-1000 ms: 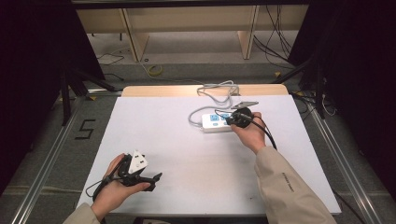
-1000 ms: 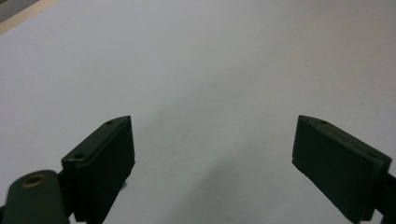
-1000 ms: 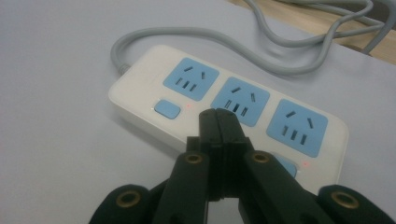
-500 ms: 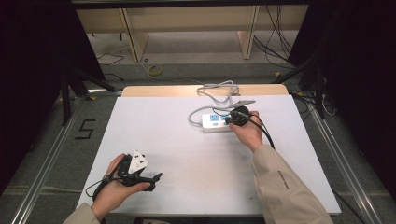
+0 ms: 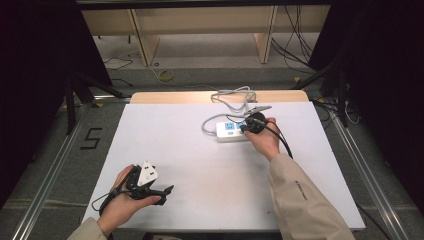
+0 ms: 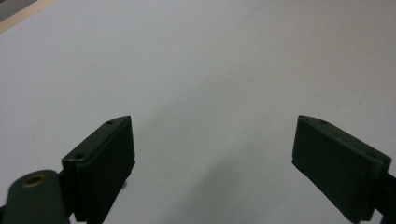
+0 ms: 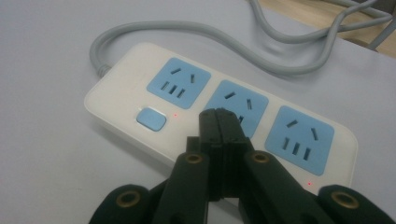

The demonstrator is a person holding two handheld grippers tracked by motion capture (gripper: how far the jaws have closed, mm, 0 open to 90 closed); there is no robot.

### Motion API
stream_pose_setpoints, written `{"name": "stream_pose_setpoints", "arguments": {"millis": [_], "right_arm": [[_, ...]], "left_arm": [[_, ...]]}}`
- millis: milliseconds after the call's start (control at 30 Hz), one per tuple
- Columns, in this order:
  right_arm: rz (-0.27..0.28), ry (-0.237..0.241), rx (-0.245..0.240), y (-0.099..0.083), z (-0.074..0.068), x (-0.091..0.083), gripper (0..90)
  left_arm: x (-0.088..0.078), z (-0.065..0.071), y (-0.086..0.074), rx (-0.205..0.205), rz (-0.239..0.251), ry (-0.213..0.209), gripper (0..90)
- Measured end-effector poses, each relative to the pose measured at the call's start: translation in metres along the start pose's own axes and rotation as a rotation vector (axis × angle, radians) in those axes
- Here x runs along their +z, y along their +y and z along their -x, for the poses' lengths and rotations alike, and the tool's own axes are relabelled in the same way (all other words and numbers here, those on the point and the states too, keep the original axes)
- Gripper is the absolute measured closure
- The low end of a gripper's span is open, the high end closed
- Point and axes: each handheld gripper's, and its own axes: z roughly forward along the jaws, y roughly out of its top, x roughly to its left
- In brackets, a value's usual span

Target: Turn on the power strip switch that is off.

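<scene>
A white power strip point(image 7: 224, 116) carries three light-blue socket panels point(image 7: 178, 83), a blue button point(image 7: 151, 118) and a grey cord point(image 7: 243, 37).

Left gripper point(image 5: 150, 187) near the body, fingers spread wide, right gripper point(image 7: 218, 122) outstretched, fingers closed together

Even, soft overhead light brightens the white table point(image 5: 200, 150); surroundings fall dark, close views slightly soft.
</scene>
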Motion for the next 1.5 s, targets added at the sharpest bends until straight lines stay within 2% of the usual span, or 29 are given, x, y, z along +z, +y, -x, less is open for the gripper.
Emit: {"name": "stream_pose_setpoints", "arguments": {"millis": [1133, 1500], "right_arm": [[-0.050, -0.025, -0.044, 0.0062, -0.0044, 0.0035, 90.0], [-0.064, -0.031, -0.030, 0.0076, -0.0046, 0.0043, 90.0]], "left_arm": [[0.0001, 0.0002, 0.0000, 0.000, 0.000, -0.001, 12.7], [-0.0001, 0.0000, 0.0002, 0.009, -0.003, -0.002, 12.7]]}}
